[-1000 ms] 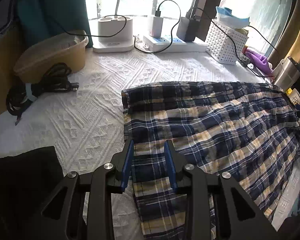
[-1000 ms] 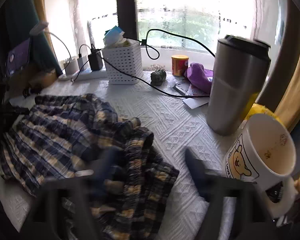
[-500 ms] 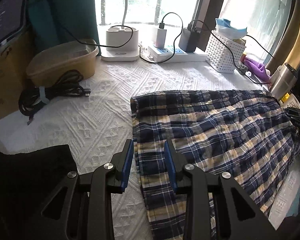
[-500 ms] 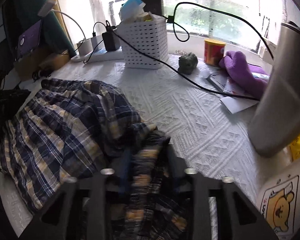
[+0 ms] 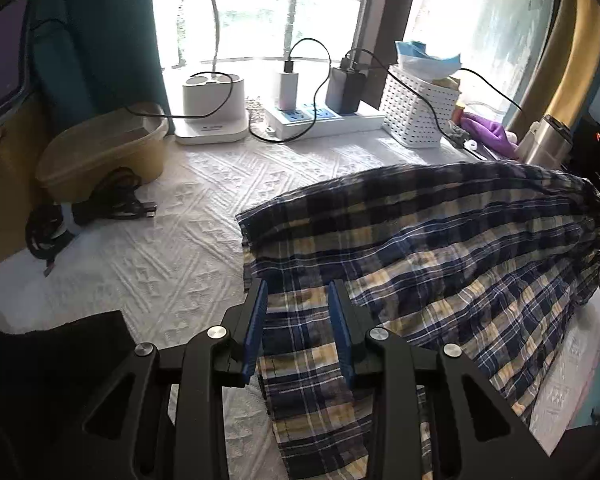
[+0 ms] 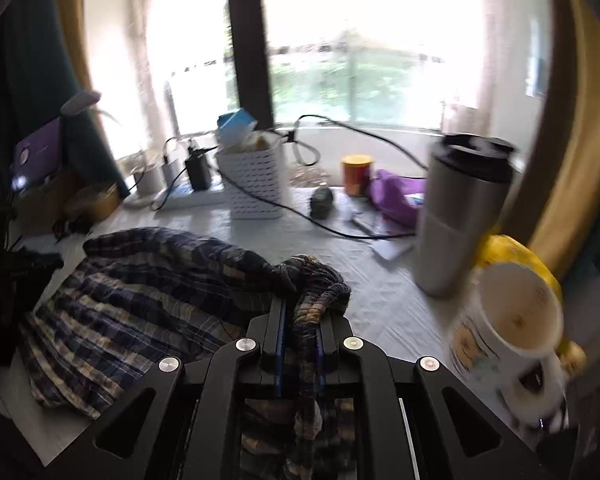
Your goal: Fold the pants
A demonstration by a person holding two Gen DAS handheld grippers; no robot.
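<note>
The navy-and-yellow plaid pants [image 5: 440, 264] lie on the white textured cloth, with their right end lifted off it. My left gripper [image 5: 298, 296] is open and hovers over a pant leg hem near the left edge, the fabric showing between its blue pads. My right gripper [image 6: 299, 312] is shut on the bunched waistband of the pants [image 6: 140, 296] and holds it raised above the table.
A steel tumbler [image 6: 460, 216] and a bear mug [image 6: 512, 332] stand close to the right. A white basket [image 5: 416, 112], power strip [image 5: 320, 120] with cables, beige tub [image 5: 100, 152] and coiled black cable [image 5: 88, 212] line the back and left. Dark cloth [image 5: 52, 380] lies at front left.
My right gripper closed on the waistband and lifted it, raising the right end of the pants. My left gripper stayed open over the hem.
</note>
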